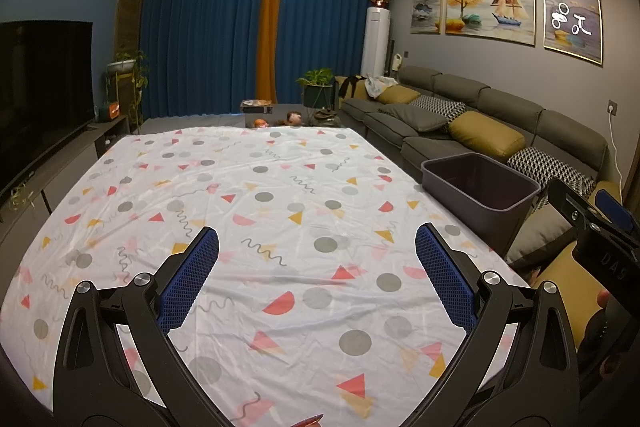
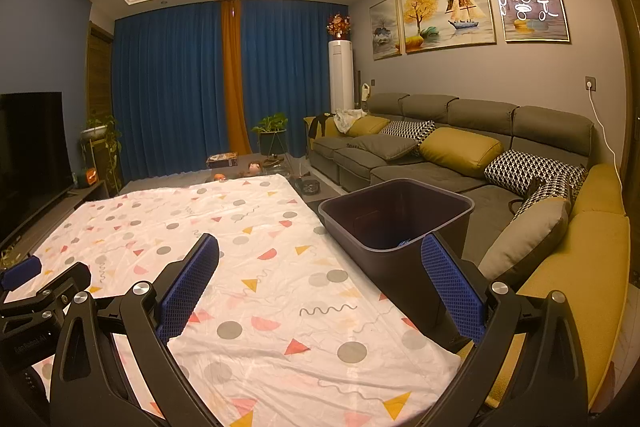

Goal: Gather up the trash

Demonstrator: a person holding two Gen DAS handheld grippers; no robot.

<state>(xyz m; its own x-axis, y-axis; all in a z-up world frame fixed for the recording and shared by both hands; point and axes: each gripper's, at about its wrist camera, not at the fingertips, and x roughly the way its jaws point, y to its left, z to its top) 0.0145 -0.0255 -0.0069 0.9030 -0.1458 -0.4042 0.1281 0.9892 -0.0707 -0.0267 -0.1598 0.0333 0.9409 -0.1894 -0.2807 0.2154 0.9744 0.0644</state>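
Both left tongs [image 1: 316,259] and right tongs [image 2: 320,267] gape apart, empty; tabletop [image 1: 280,195] beside bin [image 2: 400,223] shows no trash; blue scrap [image 2: 404,242] inside bin — collection likely near finished.

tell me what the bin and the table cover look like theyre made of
The bin looks like moulded plastic, dark purple-grey with a dull sheen: thin rigid walls, rolled rim, rounded corners. The table cover looks like thin woven fabric, probably cotton or polyester, matte white with printed shapes: fine creases and wrinkles run across it.
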